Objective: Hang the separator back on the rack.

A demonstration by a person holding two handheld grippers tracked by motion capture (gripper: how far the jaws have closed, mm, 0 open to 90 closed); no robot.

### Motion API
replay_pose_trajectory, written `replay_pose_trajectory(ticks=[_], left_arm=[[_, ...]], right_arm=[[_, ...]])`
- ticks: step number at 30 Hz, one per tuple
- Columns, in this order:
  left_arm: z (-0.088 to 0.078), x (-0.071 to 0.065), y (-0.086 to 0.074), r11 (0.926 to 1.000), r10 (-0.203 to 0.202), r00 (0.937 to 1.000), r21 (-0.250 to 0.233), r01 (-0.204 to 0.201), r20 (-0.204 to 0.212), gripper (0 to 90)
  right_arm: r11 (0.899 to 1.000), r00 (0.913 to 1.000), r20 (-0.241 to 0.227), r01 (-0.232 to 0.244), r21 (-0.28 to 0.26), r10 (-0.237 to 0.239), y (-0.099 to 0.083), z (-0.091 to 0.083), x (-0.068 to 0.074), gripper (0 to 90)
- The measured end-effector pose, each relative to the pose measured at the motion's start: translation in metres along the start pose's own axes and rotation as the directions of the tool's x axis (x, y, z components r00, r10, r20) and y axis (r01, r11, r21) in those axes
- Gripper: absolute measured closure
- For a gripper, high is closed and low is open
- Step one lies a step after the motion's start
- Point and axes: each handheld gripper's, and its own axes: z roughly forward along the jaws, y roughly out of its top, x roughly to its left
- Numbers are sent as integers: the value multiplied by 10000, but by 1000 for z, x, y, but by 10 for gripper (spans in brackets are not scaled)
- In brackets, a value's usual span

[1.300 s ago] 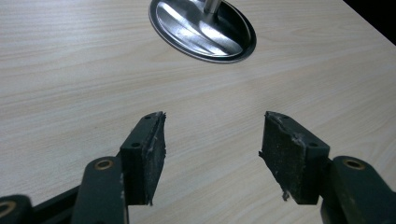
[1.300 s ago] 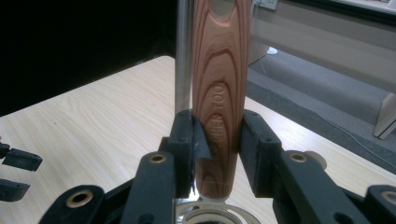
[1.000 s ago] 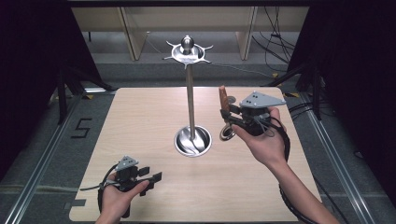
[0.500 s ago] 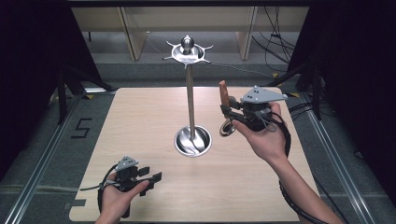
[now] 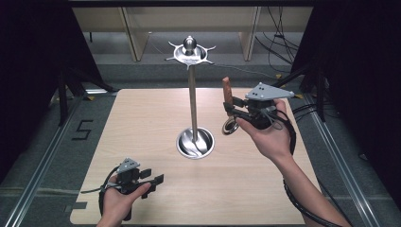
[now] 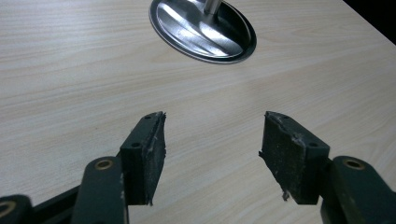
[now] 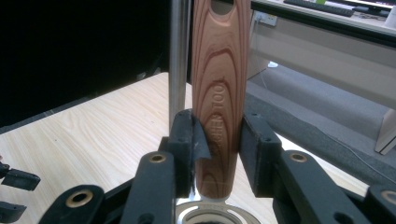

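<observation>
A steel utensil stand (image 5: 192, 101) rises from the middle of the wooden table (image 5: 142, 123), its dished round base (image 5: 195, 143) holding nothing and the hooked crown (image 5: 190, 50) at its top carrying no utensils.

At about three o'clock from the stand's pole, raised above the table, the right tool (image 5: 231, 109) pinches a wooden-handled utensil (image 5: 227, 94) near the lower end of its handle. The handle stands upright, and a metal ring (image 5: 230, 127) shows just below the grip. In the right gripper view the two pads press on either side of the grained handle (image 7: 217, 93), with the stand's pole (image 7: 178, 56) just behind it at eleven o'clock; the utensil and pole look close, though whether they touch cannot be told.

At the table's near edge, around seven o'clock from the base, the left tool (image 5: 153, 178) rests low over the wood. Its jaws are spread wide with nothing between them, pointing toward the base (image 6: 202, 29).
</observation>
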Motion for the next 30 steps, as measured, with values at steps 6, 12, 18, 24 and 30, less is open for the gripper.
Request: replay_pose_trajectory(ticks=[6, 12, 18, 24, 30], left_arm=[[0, 0, 0, 10000, 21, 10000, -1, -21, -35, 390], [0, 1, 0, 9999, 96, 9999, 73, -95, -53, 390], [0, 1, 0, 9999, 118, 9999, 78, -118, -49, 390], [0, 1, 0, 9999, 140, 9999, 70, -139, -73, 390], [0, 0, 0, 10000, 46, 9999, -5, -46, -94, 390]], right_arm=[[9999, 9997, -230, -70, -126, 67, 4, 0, -1, 687], [9999, 9999, -151, -11, -116, 9, 8, 0, -4, 687], [9997, 9998, -177, -65, -239, 61, 11, 1, -3, 687], [9997, 9995, -317, 38, -254, -46, 15, 1, -4, 687], [9991, 9996, -251, 133, -406, -143, 20, 1, -6, 687]])
